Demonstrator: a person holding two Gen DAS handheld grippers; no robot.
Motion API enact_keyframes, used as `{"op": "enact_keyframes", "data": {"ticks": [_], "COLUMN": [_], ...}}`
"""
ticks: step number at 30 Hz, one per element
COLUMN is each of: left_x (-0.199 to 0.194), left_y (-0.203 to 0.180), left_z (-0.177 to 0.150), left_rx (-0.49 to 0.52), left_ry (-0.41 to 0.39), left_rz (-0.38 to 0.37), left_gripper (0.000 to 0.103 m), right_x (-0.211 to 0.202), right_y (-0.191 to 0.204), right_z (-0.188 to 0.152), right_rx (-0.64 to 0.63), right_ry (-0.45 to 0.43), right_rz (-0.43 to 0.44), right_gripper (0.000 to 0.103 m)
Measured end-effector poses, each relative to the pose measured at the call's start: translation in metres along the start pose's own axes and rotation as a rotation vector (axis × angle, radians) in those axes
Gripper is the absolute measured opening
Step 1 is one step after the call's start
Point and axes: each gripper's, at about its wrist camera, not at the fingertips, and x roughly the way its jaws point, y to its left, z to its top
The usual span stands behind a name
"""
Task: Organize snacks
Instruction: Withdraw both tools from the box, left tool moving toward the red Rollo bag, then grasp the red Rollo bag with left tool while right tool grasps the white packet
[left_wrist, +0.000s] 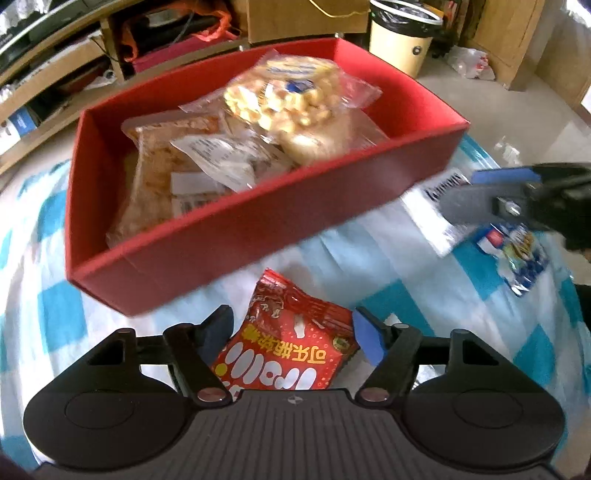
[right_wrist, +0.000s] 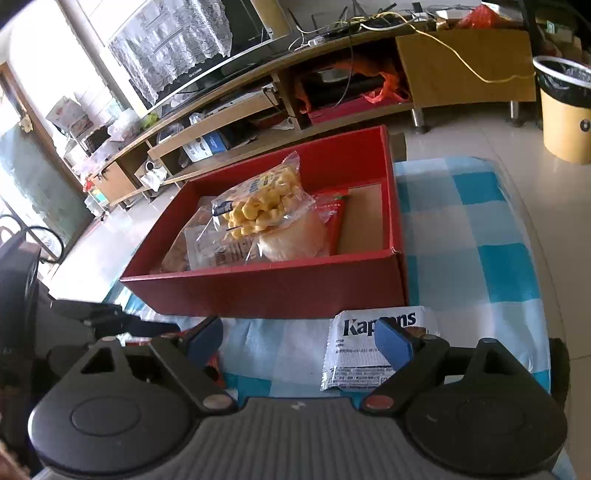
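A red box (left_wrist: 258, 236) (right_wrist: 280, 291) stands on a blue-checked table and holds several snack bags, with a clear bag of yellow puffs (left_wrist: 284, 92) (right_wrist: 258, 206) on top. My left gripper (left_wrist: 291, 332) is open, its jaws on either side of a red snack packet (left_wrist: 291, 339) lying in front of the box. My right gripper (right_wrist: 299, 339) is open above the table, with a white "Kaptons" packet (right_wrist: 369, 354) (left_wrist: 439, 206) under its right finger. The right gripper (left_wrist: 498, 192) also shows at the right in the left wrist view. A blue packet (left_wrist: 517, 258) lies beyond it.
A blue-and-white checked cloth (right_wrist: 480, 236) covers the table. A yellow waste bin (right_wrist: 565, 110) (left_wrist: 402, 40) stands on the floor beyond it. A long wooden TV stand (right_wrist: 332, 85) with clutter runs along the wall behind.
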Motion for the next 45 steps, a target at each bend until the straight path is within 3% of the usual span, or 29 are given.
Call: {"op": "enact_keyframes", "data": {"ticks": [6,18,21,27,33,35,41,45], "left_x": [-0.011,-0.013,-0.012,-0.025,-0.035,-0.034,-0.040,-0.038], "left_y": [-0.010,-0.021,-0.025,-0.010,0.015,0.022,0.030,0.028], "left_z": [-0.021,-0.034,-0.037,-0.045,-0.067,-0.075,-0.085,-0.083], "left_rx": [-0.017,0.062,0.078,-0.016,-0.147,-0.183,-0.240,-0.228], "left_ry": [0.044,0.074,0.070,0.057,0.073,0.089,0.075,0.072], "left_rz": [-0.028,0.019,0.047,0.050,0.101,0.114,0.120,0.133], "left_gripper": [0.081,0.091,0.088,0.069,0.069,0.074,0.081,0.082], "right_x": [0.004,-0.009,-0.013,-0.018,-0.013,-0.010,0.000,0.011], "right_y": [-0.001,0.004,0.013,0.038,0.058,0.066,0.088,0.102], "right_z": [-0.002,-0.017,-0.030,-0.056,-0.080,-0.088,-0.101,-0.106], "right_rx": [0.005,0.014,-0.006,-0.091,-0.157,-0.193,-0.273,-0.349], "right_ry": [0.033,0.032,0.046,0.080,0.146,0.170,0.242,0.269], "right_rz": [0.002,-0.015,-0.012,-0.013,-0.002,-0.001,0.021,-0.006], "right_gripper": [0.086,0.086,0.086,0.086,0.086,0.086,0.086,0.088]}}
